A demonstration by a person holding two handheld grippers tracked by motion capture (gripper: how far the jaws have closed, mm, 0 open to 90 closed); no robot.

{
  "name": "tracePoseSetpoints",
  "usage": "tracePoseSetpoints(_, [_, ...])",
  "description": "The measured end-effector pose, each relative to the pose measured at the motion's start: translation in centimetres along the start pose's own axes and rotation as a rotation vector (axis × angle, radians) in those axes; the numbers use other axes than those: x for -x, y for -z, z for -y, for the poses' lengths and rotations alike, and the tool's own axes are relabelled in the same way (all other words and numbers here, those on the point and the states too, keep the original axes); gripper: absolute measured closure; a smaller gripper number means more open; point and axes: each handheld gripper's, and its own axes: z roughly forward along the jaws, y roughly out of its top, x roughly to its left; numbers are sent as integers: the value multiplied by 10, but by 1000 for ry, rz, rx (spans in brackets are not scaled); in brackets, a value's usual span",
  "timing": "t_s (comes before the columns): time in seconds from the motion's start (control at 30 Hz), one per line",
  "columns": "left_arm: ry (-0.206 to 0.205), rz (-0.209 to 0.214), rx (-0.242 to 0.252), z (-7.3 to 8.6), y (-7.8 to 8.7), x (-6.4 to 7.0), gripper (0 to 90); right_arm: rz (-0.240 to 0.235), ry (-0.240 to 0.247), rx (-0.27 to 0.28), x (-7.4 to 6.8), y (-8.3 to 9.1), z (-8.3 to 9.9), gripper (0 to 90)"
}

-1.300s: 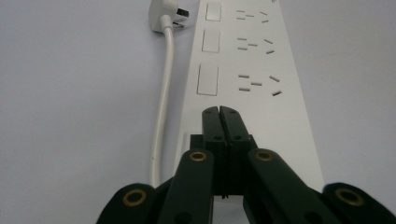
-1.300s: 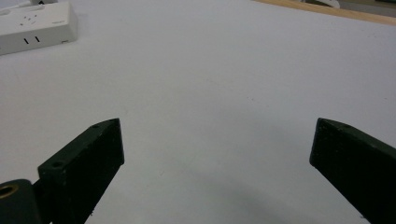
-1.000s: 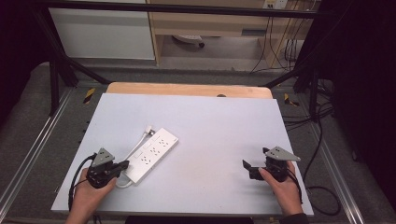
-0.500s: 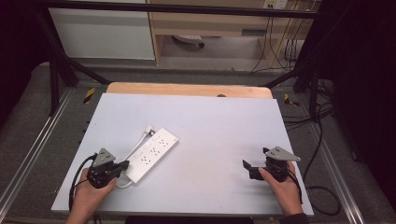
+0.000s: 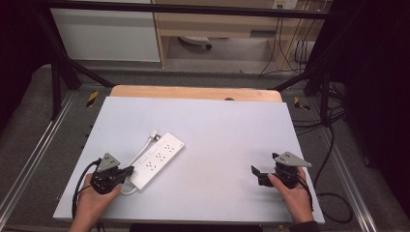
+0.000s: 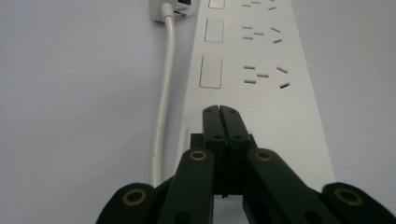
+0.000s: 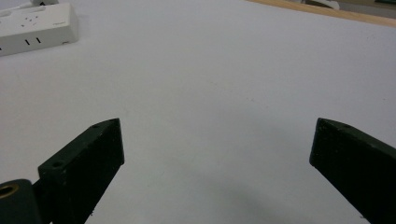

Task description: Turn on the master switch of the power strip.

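The power strip [image 5: 157,159] is a long, flat bar of smooth white plastic with square corners, rows of slot sockets and flat rectangular buttons along one side. It lies on the matte pale table [image 5: 232,130]. Its long axis runs straight ahead of the left gripper [image 6: 219,109], whose black jaws are pressed together, holding nothing, over the strip's near end. A thin round white cord [image 6: 163,84] runs along the strip's left side to a plug at the far end. The right gripper [image 7: 217,140] is well apart from the strip, its blocky jaws spread wide over bare table.
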Motion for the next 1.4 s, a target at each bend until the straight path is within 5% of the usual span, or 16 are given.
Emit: tracePoseSetpoints(1.4, [10, 3, -24, -1, 0, 0, 900, 4, -1, 6, 0, 1, 0, 34])
